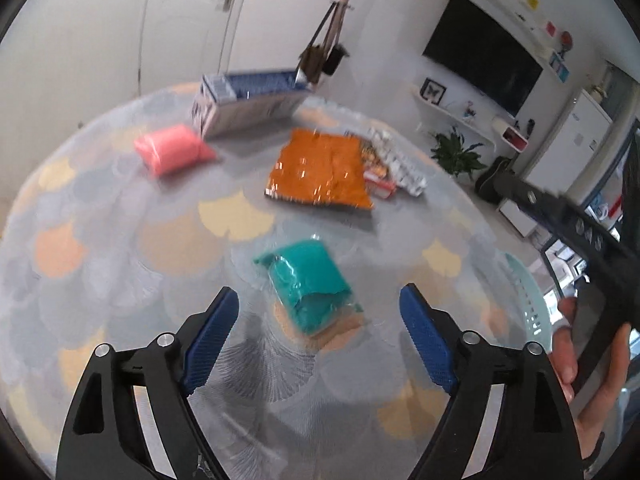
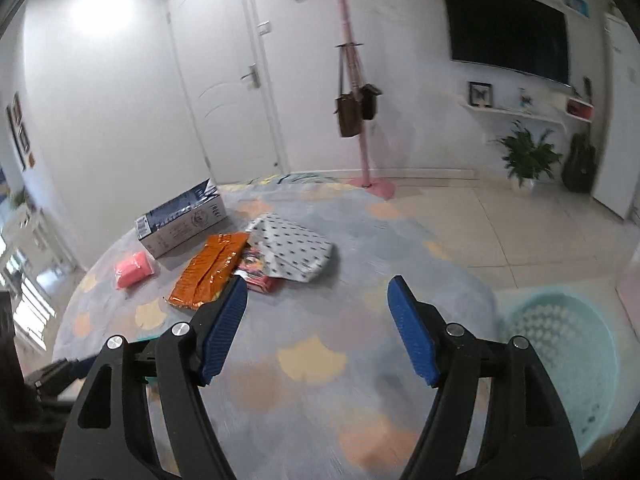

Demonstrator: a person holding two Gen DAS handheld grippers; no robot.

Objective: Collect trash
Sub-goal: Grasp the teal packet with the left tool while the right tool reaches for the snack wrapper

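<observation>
Bright daylight; motion blur; fisheye-warped edges

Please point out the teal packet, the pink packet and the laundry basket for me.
teal packet (image 1: 306, 286): left wrist view, middle of the packet.
pink packet (image 1: 172, 150): left wrist view, its centre.
basket (image 2: 560, 344): right wrist view, perforated inner wall.

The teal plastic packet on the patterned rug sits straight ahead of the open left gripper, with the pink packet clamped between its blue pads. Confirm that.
One thing is wrong: nothing is clamped. The left wrist view shows the left gripper open and empty, and the pink packet lies far off on the patterned rug beside the long cardboard box. The teal plastic packet does sit straight ahead of it.
</observation>
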